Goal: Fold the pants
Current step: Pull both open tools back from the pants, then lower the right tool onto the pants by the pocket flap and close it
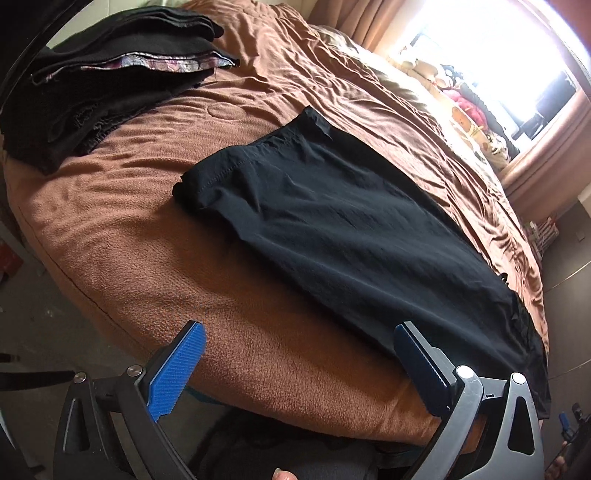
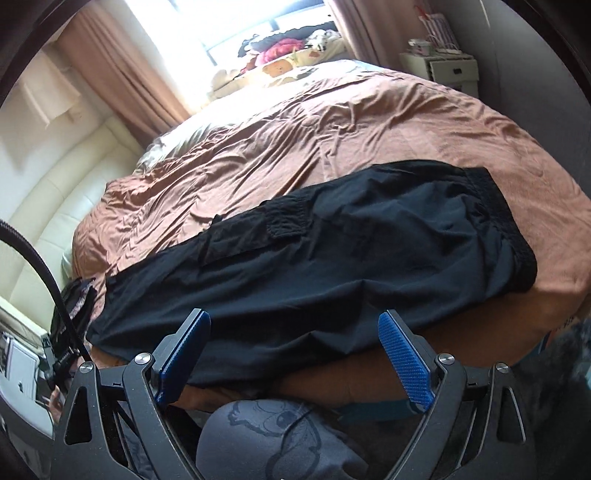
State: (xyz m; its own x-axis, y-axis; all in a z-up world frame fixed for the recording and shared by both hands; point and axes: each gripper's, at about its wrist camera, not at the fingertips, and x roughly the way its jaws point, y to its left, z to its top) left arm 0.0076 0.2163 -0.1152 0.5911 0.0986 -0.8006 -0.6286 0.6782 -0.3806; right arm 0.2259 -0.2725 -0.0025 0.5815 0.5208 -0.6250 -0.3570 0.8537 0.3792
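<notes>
both wrist cams tilted down from the bed [image 1: 110, 229] edge, left looking along the black pants [image 1: 332, 229], right across them, close up, 2 views sharing pants, brown blanket, window [image 2: 236, 26]

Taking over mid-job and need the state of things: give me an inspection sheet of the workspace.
Surface: bed with wrinkled brown blanket.
Job's things: black pants lie flat along the near edge of the bed, folded lengthwise, waistband end to the right in the right wrist view; no tool touching them.
Clutter: stack of folded dark clothes at the bed's far left corner.
Grippers: left tool open, empty; right tool open, empty, above the pants' near edge.
Cables: black cable at the left of the right wrist view.
Surroundings: bright window, curtains, white nightstand, a person's grey-clad knee below.
</notes>
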